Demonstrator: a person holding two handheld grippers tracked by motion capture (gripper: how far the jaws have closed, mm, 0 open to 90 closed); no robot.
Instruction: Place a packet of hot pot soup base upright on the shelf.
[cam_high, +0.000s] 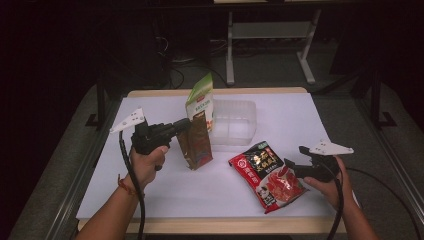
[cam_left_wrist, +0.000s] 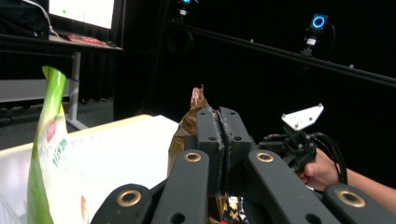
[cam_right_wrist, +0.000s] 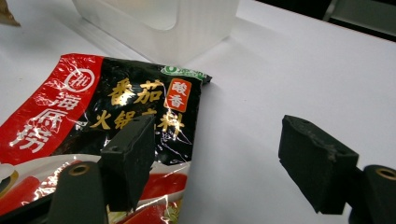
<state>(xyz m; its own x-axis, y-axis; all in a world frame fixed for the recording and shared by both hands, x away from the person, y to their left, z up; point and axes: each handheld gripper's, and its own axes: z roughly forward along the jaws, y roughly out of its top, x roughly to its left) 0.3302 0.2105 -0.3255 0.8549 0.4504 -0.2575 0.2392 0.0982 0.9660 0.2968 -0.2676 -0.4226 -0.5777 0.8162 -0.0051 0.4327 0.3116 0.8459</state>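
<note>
From the high view the left gripper (cam_high: 187, 124) pinches the top of the brown pouch (cam_high: 196, 144), held upright on the white table (cam_high: 165, 187) beside the clear bin (cam_high: 234, 121); best to keep it upright while the right gripper (cam_high: 290, 163) waits wide open at the red-and-black packet (cam_high: 267, 174). In the left gripper view the jaws press shut on the pouch's (cam_left_wrist: 187, 133) top edge, forearm level; in the right gripper view the jaws gape empty over the packet's (cam_right_wrist: 88, 126) edge.

Overhead light falls brightly on the white table (cam_high: 165, 190) while the room around it sinks into near black, glare streaks the glossy red packet (cam_right_wrist: 70, 116), the brown bag (cam_high: 195, 142) casts a faint shadow, and all three views look soft and slightly grainy.
</note>
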